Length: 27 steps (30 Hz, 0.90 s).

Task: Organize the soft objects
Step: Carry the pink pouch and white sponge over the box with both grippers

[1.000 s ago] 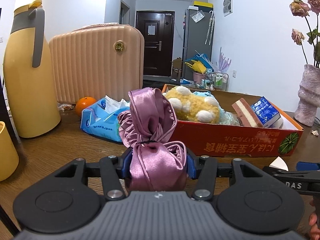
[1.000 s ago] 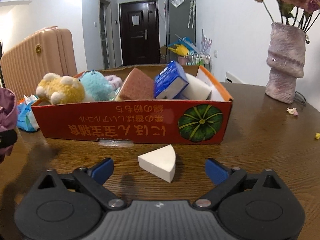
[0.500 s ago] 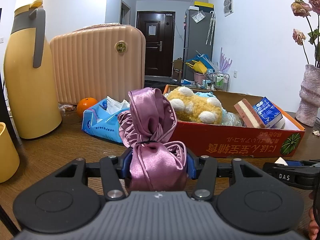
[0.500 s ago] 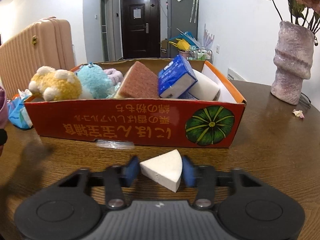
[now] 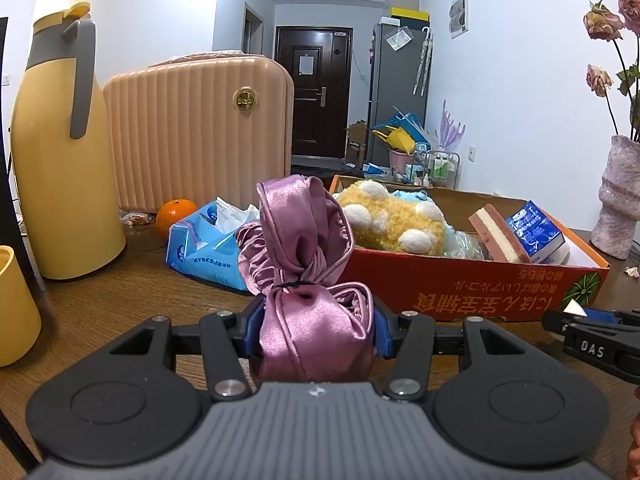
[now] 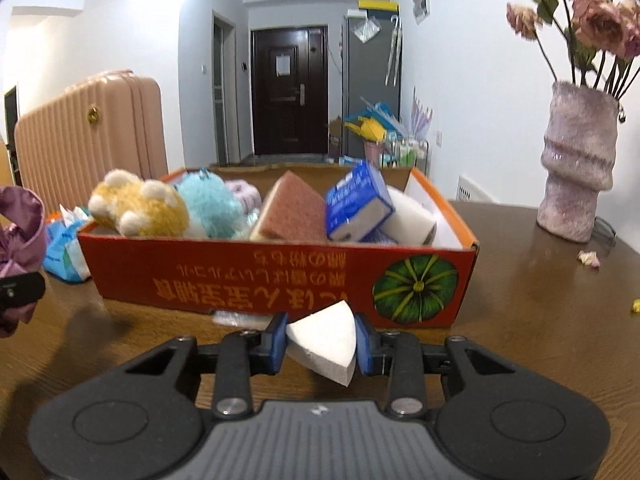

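The right gripper (image 6: 321, 344) is clamped on a white wedge-shaped sponge (image 6: 326, 340), its blue pads pressing both flanks. The wedge sits just in front of the red cardboard box (image 6: 240, 280), low over the wooden table (image 6: 540, 320). The left gripper (image 5: 316, 330) is closed on a mauve satin bundle (image 5: 308, 300), held left of the box's near corner.

Risks from this state:
- The wedge is gripped across tapering faces, with its lower point hanging below the pads. A fast lift could let it pivot or squeeze out forward.
- The box wall stands directly ahead. A forward move without enough lift would likely strike the wall and push the box.
- The box is already crowded (yellow plush toy (image 6: 138, 208), turquoise plush toy (image 6: 210, 204), pink scouring sponge (image 6: 292, 212), blue tissue pack (image 6: 358, 204)); a release on the pile may roll off. The free space appears to be at the right end.
- The bundle's loose upper loop could snag on the box rim.

Change from the earlier frame: the right jaws stood wide with the wedge lying free between them; they have just been closing and now grip it. The left grip on the bundle is unchanged.
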Tool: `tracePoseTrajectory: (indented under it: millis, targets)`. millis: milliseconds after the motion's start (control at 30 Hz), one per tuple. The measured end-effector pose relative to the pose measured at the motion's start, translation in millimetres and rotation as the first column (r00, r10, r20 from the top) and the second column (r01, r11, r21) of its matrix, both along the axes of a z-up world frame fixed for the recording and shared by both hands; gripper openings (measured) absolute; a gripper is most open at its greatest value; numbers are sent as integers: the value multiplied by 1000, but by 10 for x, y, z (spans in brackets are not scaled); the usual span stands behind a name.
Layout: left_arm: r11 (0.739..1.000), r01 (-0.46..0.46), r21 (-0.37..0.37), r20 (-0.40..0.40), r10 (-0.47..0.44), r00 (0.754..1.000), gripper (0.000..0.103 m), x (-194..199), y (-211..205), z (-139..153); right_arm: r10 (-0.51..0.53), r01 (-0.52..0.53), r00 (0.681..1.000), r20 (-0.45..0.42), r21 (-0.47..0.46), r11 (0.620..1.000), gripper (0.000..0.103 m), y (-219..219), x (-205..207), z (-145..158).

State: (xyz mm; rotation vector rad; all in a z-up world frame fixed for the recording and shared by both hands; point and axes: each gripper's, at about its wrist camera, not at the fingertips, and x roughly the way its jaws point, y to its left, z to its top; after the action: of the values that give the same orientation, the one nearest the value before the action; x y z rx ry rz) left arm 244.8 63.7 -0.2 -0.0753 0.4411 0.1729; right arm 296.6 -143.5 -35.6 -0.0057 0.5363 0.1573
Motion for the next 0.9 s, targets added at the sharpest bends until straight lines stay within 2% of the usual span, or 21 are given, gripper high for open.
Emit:
tracePoseTrajectory:
  millis: [433, 900]
  targets:
    - [1000, -3, 3, 58, 3, 998, 53, -39, -19, 120, 21, -25, 986, 164, 24, 999, 33, -3, -200, 294]
    - [1000, -1, -6, 130, 2, 991, 53, 121, -196, 294, 10, -25, 965, 262, 54, 998, 34, -42, -193, 452]
